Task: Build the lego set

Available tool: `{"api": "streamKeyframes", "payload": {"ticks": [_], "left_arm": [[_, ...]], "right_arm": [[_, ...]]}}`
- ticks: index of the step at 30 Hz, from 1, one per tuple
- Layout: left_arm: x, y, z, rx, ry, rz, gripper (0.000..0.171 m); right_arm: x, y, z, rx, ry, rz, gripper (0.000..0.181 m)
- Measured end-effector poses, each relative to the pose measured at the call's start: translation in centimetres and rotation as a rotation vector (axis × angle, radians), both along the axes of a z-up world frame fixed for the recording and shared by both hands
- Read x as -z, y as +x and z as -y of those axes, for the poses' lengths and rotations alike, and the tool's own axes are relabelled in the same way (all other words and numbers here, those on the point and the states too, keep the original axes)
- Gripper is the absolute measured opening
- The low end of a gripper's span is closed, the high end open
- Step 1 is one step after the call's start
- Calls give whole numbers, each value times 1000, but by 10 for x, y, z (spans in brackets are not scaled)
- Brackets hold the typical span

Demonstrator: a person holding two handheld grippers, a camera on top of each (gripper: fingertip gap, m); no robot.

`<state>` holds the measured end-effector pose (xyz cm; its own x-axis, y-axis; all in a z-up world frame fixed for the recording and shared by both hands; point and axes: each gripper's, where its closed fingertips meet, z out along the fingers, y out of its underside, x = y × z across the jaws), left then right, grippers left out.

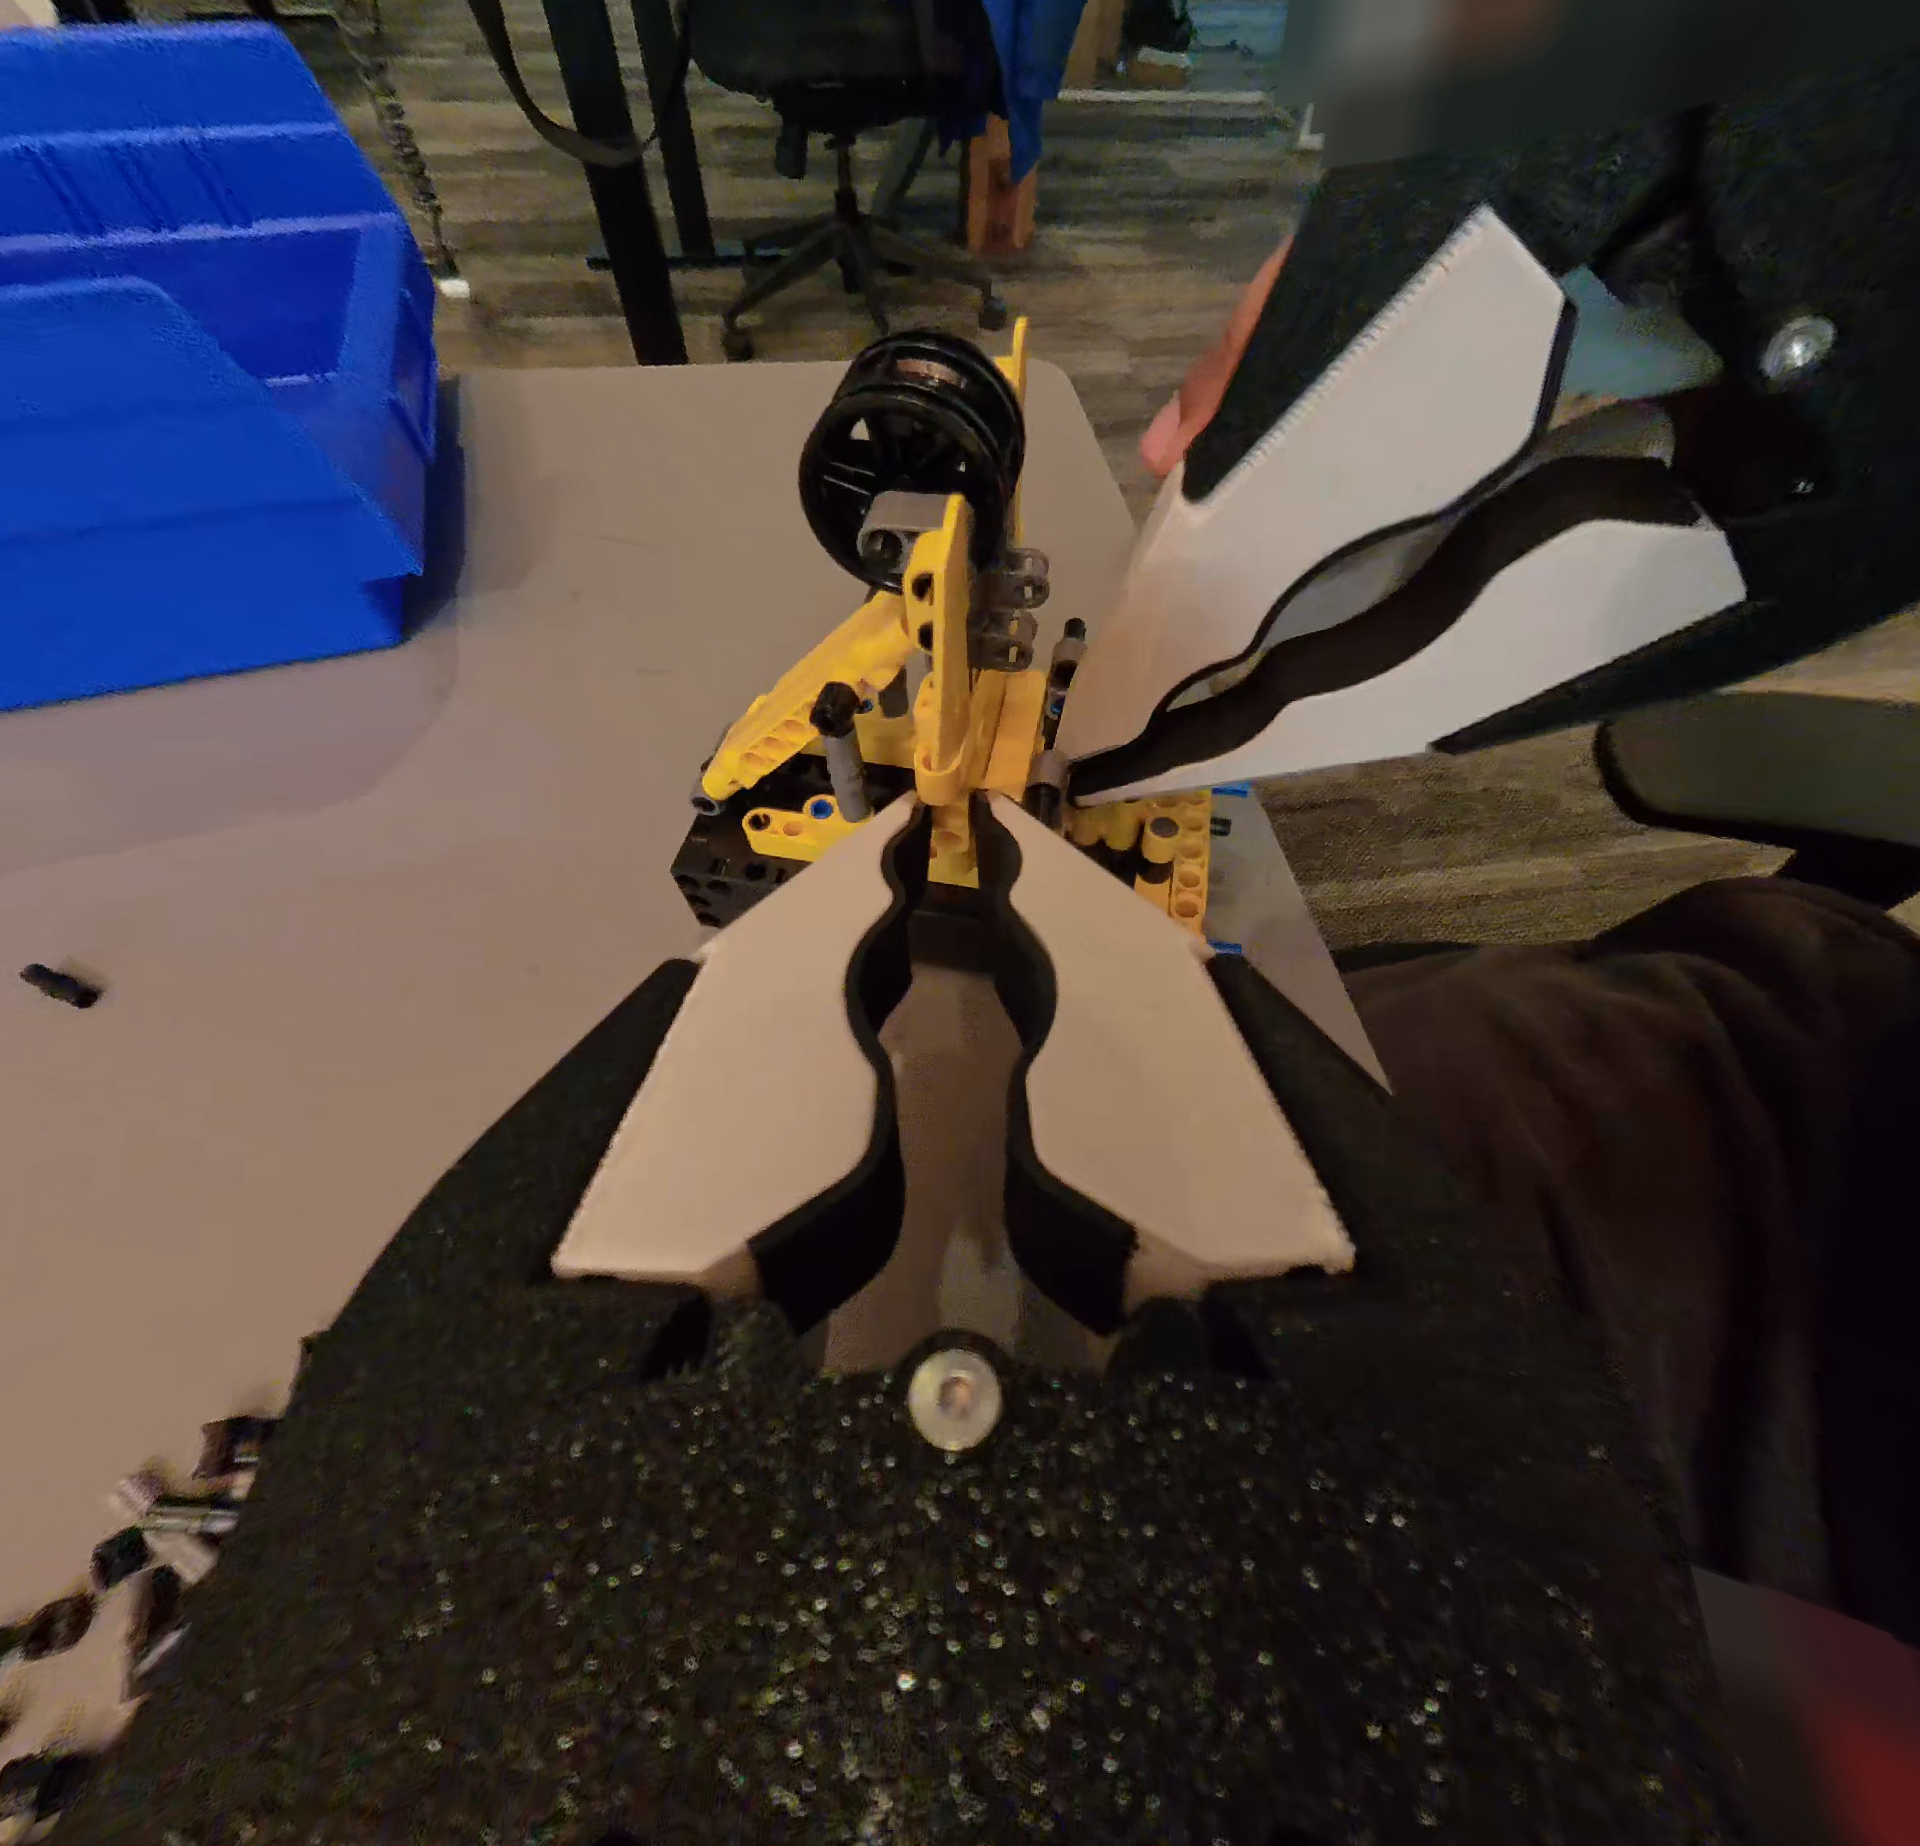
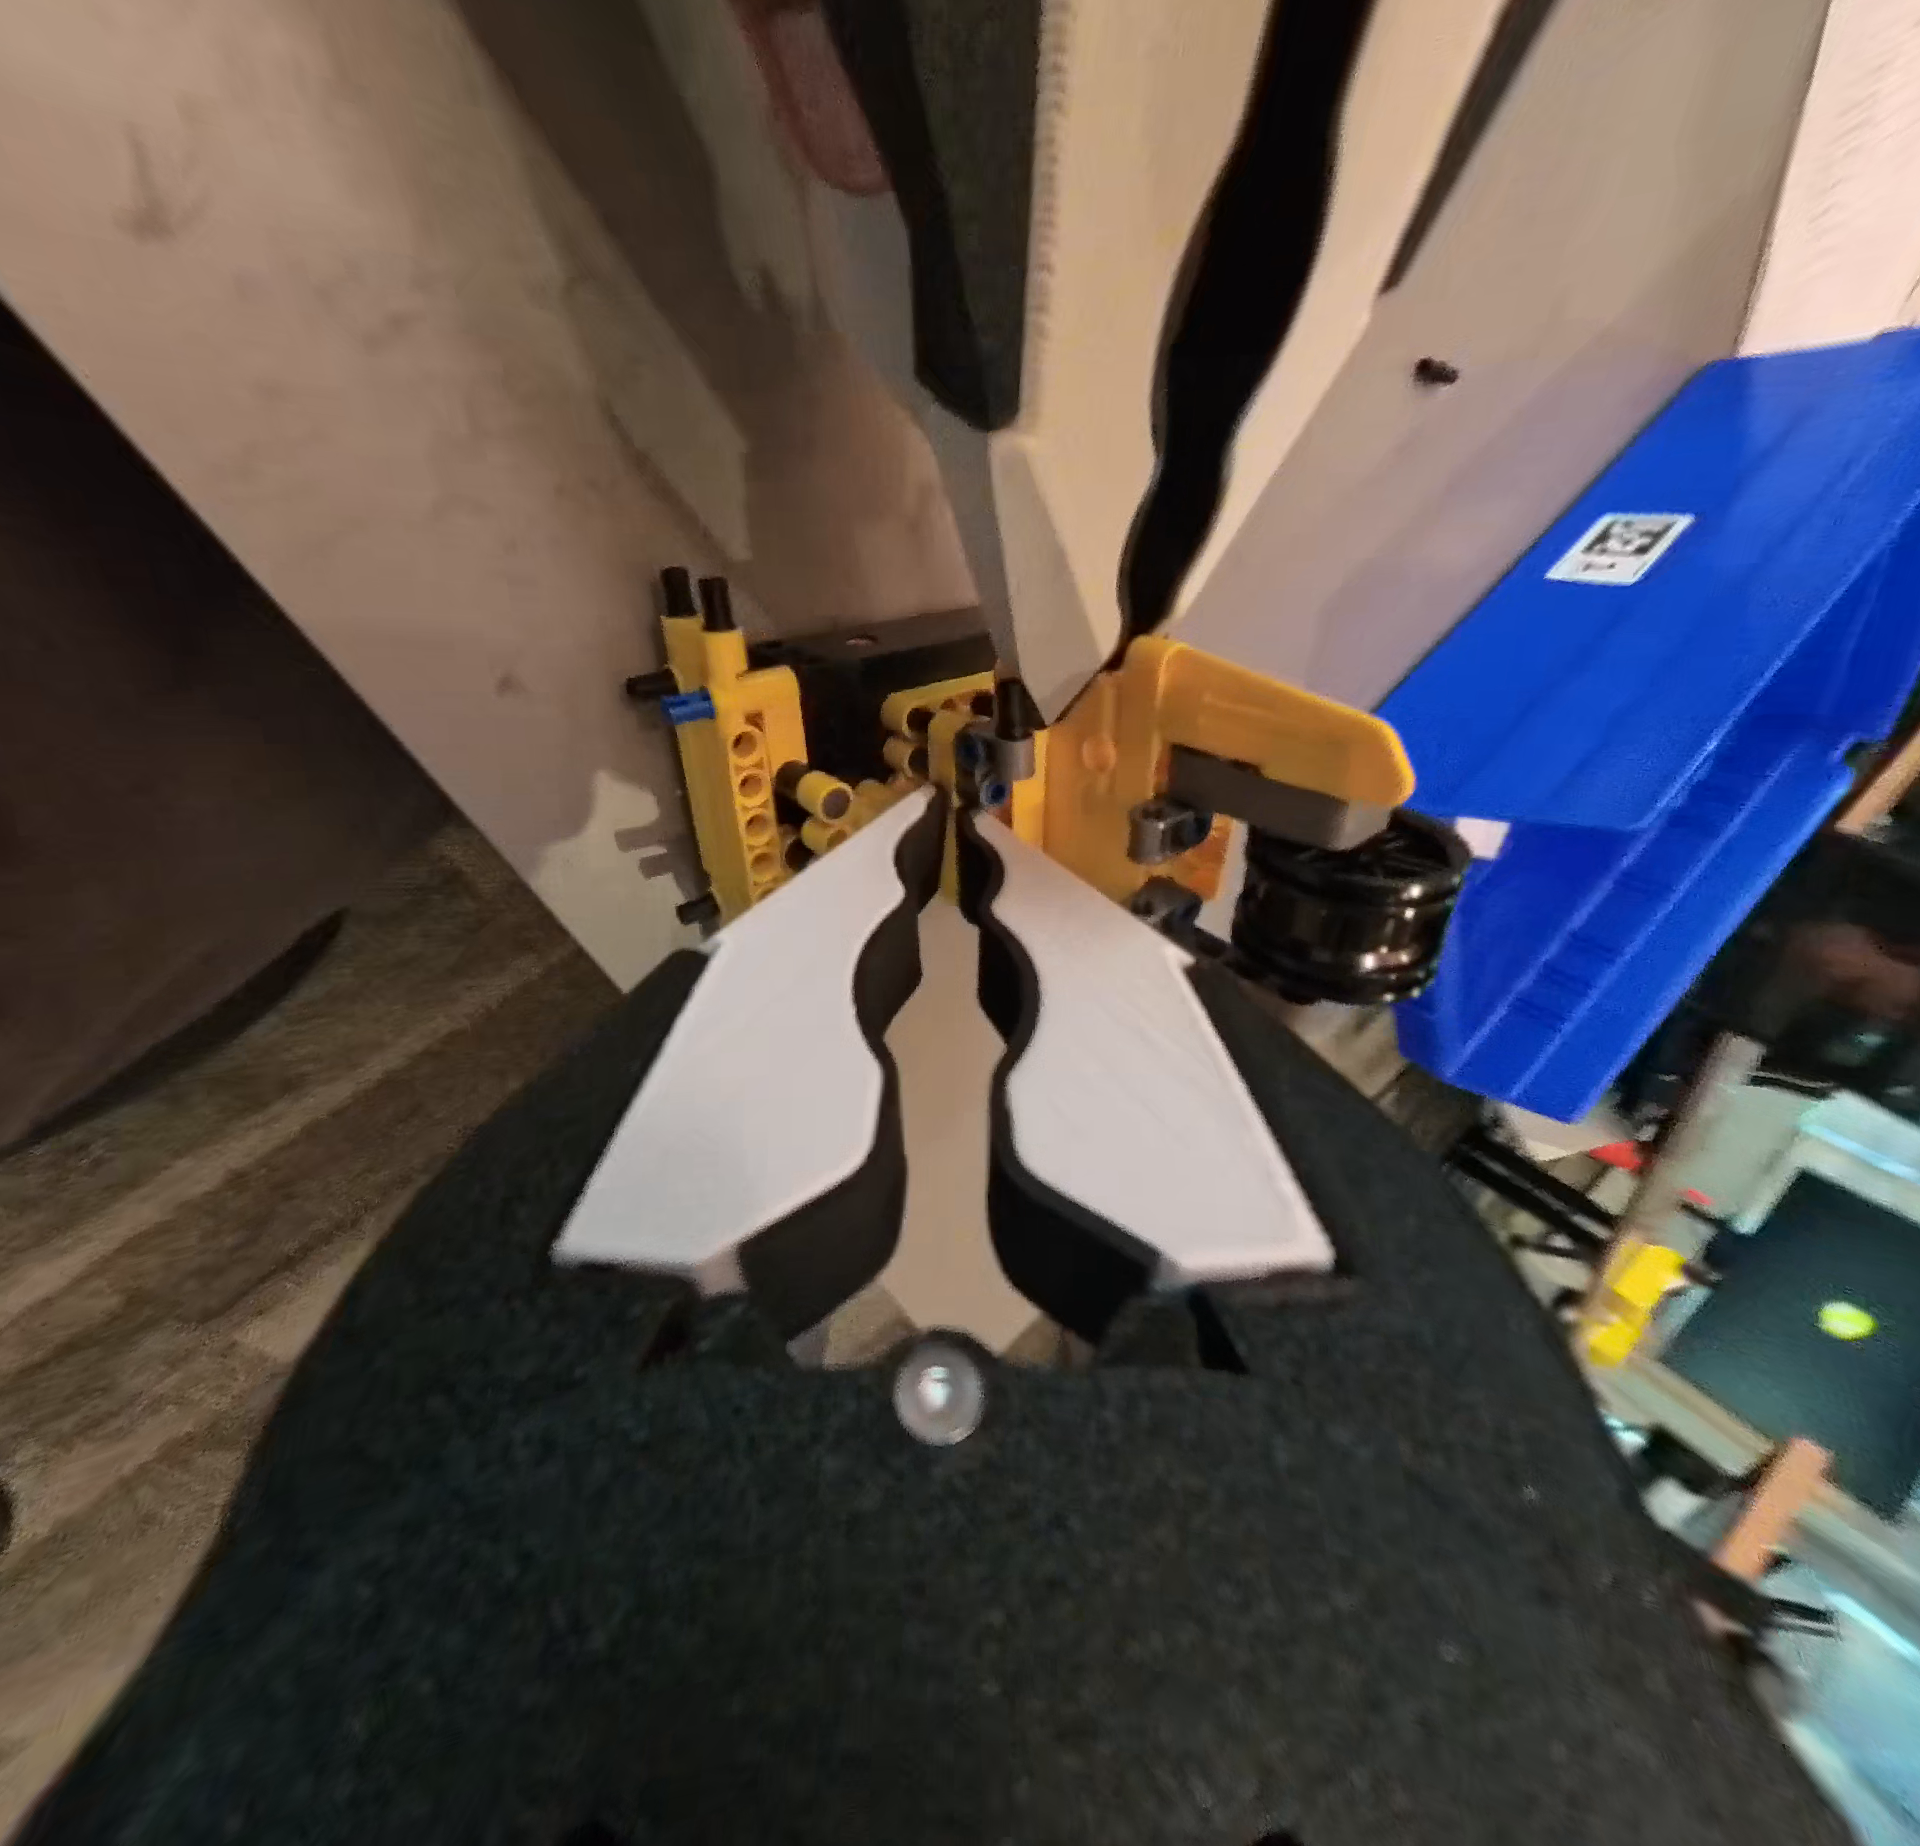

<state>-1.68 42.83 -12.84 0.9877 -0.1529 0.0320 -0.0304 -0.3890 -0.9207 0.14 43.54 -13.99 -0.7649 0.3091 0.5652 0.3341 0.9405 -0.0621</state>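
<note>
A yellow and black building-brick model (image 1: 831, 757) stands on the grey table (image 1: 416, 1017), with a black wheel (image 1: 914, 446) at its top. My left gripper (image 1: 945, 809) is shut on the model's upright yellow beam (image 1: 940, 633) near its foot. My right gripper (image 1: 1075, 780) comes in from the right, shut on a small grey connector (image 1: 1047, 766) on the model's side. In the right wrist view my right gripper (image 2: 954, 801) pinches that grey connector (image 2: 1003, 752). There the left gripper (image 2: 1081, 682) reaches down from the top onto the yellow beam (image 2: 1226, 726), and the wheel (image 2: 1351, 913) lies to the right.
Stacked blue bins (image 1: 208, 362) stand at the table's left, and also show in the right wrist view (image 2: 1662, 716). A loose black pin (image 1: 60, 986) lies on the table. More loose parts (image 1: 156, 1526) lie at the near left. An office chair (image 1: 831, 82) stands beyond; a person's dark-clothed lap (image 1: 1610, 1225) is right. The grippers are tip to tip, or close to it.
</note>
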Motion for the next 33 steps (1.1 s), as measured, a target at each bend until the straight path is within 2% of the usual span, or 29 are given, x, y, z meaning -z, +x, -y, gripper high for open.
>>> {"api": "streamKeyframes", "payload": {"ticks": [3, 5, 7, 10, 15, 20, 25, 30, 33], "left_arm": [[-1, 1, 1, 2, 19, -142, 8], [-1, 2, 1, 7, 14, -100, 8], [1, 0, -1, 13, 3, -18, 8], [0, 0, -2, 17, 14, -62, 8], [1, 2, -2, 44, 7, -38, 8], [1, 1, -1, 36, 7, -60, 8], [1, 1, -1, 27, 22, -123, 8], [1, -2, -1, 17, 18, -105, 8], [1, -1, -1, 23, 19, -109, 8]], "right_arm": [[0, 0, -1, -107, 174, -44, 0], [0, 1, -2, -151, 283, -84, 0], [-1, 1, -3, -125, 266, -77, 0], [-1, 0, -3, -70, 159, -45, 0], [-1, 2, -3, -108, 179, -20, 0], [0, 1, -3, -101, 61, 9, 0], [1, 1, -2, -209, 243, -35, 0], [1, -2, -3, -216, 249, -48, 0], [1, -1, -3, -297, 406, -18, 0]]}}
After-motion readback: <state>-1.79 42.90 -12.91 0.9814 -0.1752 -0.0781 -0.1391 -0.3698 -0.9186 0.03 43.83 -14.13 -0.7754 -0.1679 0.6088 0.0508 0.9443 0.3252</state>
